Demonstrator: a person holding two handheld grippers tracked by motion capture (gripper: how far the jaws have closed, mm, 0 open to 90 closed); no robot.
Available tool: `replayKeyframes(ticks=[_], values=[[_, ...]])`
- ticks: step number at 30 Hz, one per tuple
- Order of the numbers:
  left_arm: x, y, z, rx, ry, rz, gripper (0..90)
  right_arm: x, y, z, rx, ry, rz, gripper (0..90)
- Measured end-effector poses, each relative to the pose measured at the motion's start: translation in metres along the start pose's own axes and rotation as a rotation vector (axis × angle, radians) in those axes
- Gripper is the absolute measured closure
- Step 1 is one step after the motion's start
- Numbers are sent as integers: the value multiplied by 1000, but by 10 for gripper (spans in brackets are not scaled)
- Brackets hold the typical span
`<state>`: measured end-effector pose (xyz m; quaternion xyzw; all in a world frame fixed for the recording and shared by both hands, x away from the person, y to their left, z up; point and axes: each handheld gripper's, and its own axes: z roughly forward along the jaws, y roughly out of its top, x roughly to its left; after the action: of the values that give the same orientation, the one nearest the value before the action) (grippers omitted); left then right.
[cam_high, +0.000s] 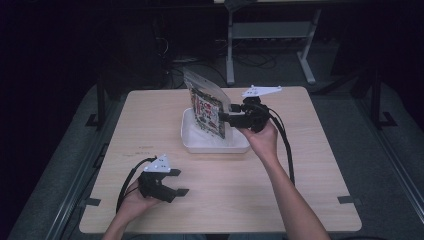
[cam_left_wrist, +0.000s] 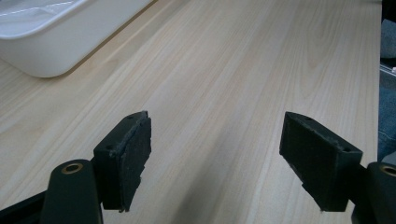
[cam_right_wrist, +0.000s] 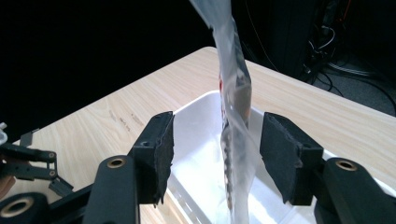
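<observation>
A clear plastic bag (cam_high: 207, 107) with a printed circuit board inside stands on edge in a white tray (cam_high: 192, 142) at the middle of the table. My right gripper (cam_high: 225, 117) reaches in from the right, level with the bag's edge. In the right gripper view the bag (cam_right_wrist: 233, 93) hangs between the two pads of the right gripper (cam_right_wrist: 215, 128), with a gap on each side, so the jaws are open. My left gripper (cam_high: 179, 182) rests low near the front left of the table, open with nothing in it. In its own view the left gripper (cam_left_wrist: 215, 126) faces bare wood.
The wooden table (cam_high: 300, 165) has bare room to the right and front of the tray. A corner of the tray (cam_left_wrist: 46, 42) shows in the left gripper view. A desk frame and cables (cam_high: 270, 50) stand on the dark floor behind the table.
</observation>
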<state>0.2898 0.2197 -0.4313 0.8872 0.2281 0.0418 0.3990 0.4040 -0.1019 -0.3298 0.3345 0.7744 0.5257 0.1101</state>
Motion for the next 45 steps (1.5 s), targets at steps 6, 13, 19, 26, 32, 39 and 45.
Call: replayKeyframes(ticks=[6, 13, 19, 26, 32, 39, 45], values=[[0, 0, 0, 0, 0, 0, 239, -2, -6, -8, 3, -1, 8, 423], [0, 0, 1, 2, 0, -1, 238, -4, -15, -21, 2, 7, 22, 411], [-1, 0, 1, 4, 1, 0, 237, -6, -27, -34, 4, 12, 39, 401], [-1, -1, 2, 9, -1, 3, 235, -6, -43, -46, 17, 21, 49, 387], [-1, -1, 2, 12, 1, 3, 234, -7, -60, -57, 33, 25, 61, 377], [-1, -1, 2, 13, 1, 4, 233, -11, -77, -72, 53, 17, 83, 366], [-1, -1, 3, 12, 1, 2, 233, -13, -91, -85, 61, 13, 97, 362]])
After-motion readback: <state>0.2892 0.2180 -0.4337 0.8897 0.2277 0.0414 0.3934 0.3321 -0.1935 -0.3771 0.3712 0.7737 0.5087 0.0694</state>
